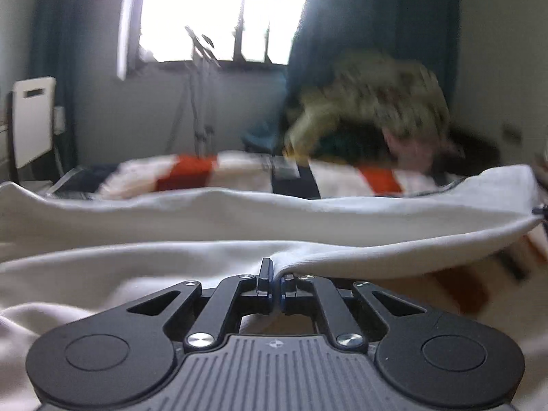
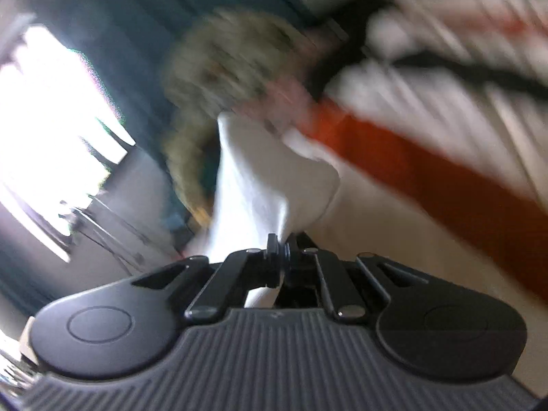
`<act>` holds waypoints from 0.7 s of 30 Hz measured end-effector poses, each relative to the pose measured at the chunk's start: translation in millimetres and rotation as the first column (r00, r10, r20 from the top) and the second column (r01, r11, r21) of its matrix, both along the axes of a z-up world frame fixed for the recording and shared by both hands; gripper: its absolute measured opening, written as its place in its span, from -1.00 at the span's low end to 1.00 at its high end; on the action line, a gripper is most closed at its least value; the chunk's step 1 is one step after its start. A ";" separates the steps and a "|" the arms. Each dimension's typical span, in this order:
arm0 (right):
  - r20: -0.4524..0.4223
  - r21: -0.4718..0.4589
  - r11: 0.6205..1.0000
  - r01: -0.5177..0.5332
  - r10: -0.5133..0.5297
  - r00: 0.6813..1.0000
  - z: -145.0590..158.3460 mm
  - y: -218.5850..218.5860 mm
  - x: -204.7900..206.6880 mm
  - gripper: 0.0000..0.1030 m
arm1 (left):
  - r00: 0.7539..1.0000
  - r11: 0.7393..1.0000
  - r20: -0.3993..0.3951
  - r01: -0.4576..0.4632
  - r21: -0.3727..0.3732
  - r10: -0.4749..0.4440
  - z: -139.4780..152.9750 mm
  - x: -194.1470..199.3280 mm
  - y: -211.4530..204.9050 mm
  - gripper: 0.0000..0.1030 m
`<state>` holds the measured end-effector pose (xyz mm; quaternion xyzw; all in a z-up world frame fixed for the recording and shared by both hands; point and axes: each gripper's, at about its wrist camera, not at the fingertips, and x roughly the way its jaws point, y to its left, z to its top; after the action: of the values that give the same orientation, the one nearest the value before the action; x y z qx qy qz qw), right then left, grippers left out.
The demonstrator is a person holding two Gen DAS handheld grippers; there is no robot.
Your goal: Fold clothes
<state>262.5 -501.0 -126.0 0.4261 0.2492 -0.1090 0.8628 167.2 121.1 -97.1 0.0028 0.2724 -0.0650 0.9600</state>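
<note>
The left tongs (image 1: 274, 282) are clamped together on a folded edge of the white soft cotton garment (image 1: 239, 219), which spreads wide just ahead of them over the bed's orange, white and black striped blanket (image 1: 185, 174). The right tongs (image 2: 282, 257) pinch another bunched part of the same garment, lifted off the blanket. Beyond lie a blurred yellowish patterned heap of clothes (image 1: 373, 102), dark blue curtains (image 1: 359, 17) and a bright window (image 1: 222, 10).

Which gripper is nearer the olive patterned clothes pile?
Likely right, though its view is blurred. The right gripper, shut on the white garment, has the olive pile just beyond that cloth. The left gripper sees the pile across the striped bed.
</note>
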 end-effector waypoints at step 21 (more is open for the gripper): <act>-0.023 0.347 0.936 0.065 -0.060 0.998 -61.7 -51.3 -28.9 0.23 | 0.996 0.984 -0.083 -0.014 0.177 0.029 -16.8 -1.1 -27.4 -0.75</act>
<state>233.7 -552.3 -187.7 0.5788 0.2562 -0.0932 0.7685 166.1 93.8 -113.8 0.0820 0.3176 -0.0301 0.9442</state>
